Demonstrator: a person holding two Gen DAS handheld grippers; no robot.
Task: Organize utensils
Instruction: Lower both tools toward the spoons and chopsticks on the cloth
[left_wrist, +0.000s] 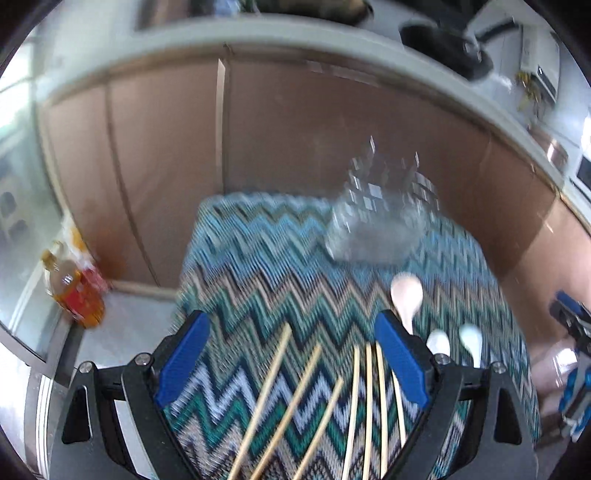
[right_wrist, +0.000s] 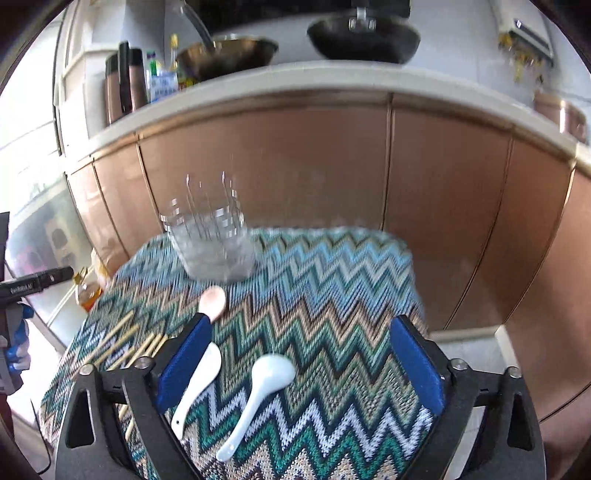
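A clear faceted glass holder (left_wrist: 376, 225) stands at the far side of a zigzag-patterned cloth (left_wrist: 258, 266); it also shows in the right wrist view (right_wrist: 214, 243). Several wooden chopsticks (left_wrist: 306, 402) lie on the cloth under my open, empty left gripper (left_wrist: 291, 354). A pink spoon (left_wrist: 406, 295) lies beyond its right finger. My right gripper (right_wrist: 301, 363) is open and empty above two white ceramic spoons (right_wrist: 258, 391), one partly under its left finger (right_wrist: 197, 384). The pink spoon (right_wrist: 212, 302) and chopsticks (right_wrist: 125, 343) lie to its left.
Copper-coloured cabinet fronts (right_wrist: 369, 177) rise behind the cloth-covered surface. A worktop above carries woks (right_wrist: 364, 37) and bottles (right_wrist: 125, 81). An oil bottle (left_wrist: 74, 291) stands on the floor at the left. The other gripper shows at the right edge (left_wrist: 576, 354).
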